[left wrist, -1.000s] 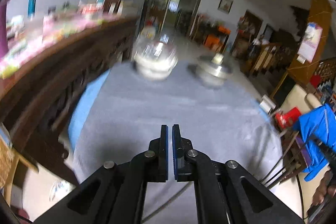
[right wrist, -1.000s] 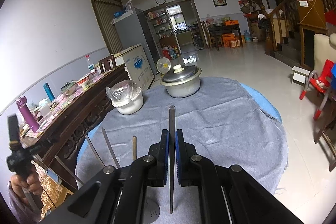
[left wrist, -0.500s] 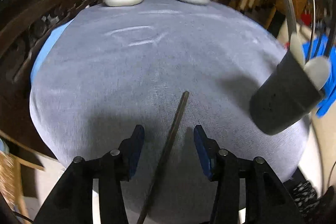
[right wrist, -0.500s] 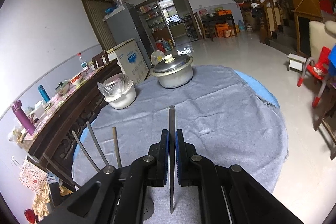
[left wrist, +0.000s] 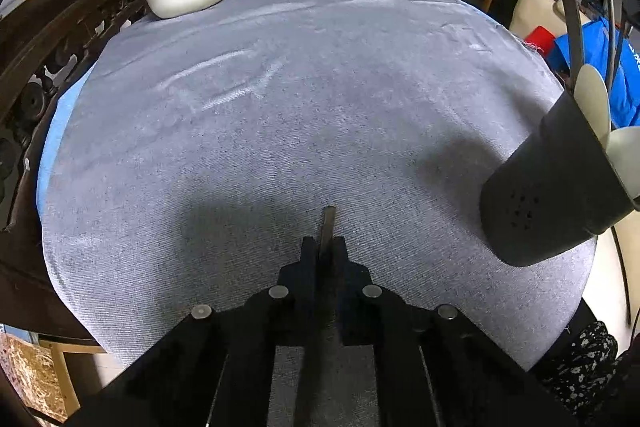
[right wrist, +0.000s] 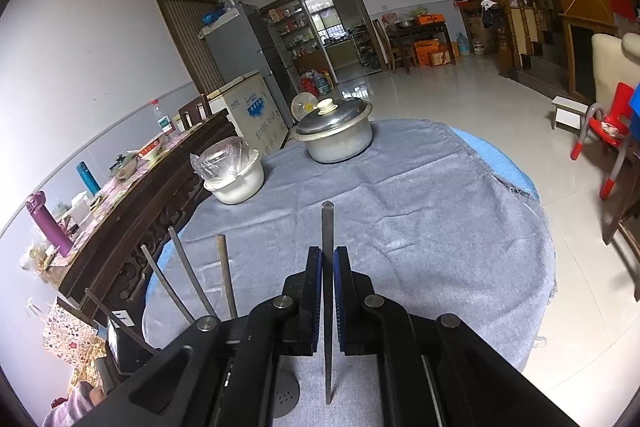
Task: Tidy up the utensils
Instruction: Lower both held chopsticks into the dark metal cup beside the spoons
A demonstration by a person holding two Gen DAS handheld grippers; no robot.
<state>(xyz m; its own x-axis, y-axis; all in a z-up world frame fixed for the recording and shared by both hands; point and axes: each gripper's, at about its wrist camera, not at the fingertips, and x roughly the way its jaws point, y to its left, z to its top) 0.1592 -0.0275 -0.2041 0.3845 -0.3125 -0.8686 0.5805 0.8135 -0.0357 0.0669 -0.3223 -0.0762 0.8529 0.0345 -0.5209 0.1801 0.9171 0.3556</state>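
The left tool (left wrist: 323,247) is now clenching a thin, flat, dark metal utensil handle (left wrist: 327,227) whose squared tip is poking out just ahead of its fingers, low over the grey cloth of the desk (left wrist: 300,99); half a second ago its jaws were spread wide around that handle. The right tool (right wrist: 327,259) is still pinching a slim grey metal utensil (right wrist: 327,227) with a rounded tip pointing straight ahead. A dark perforated utensil holder (left wrist: 556,187) carrying pale spoons is sitting to the left tool's right; no writing is readable on the utensils.
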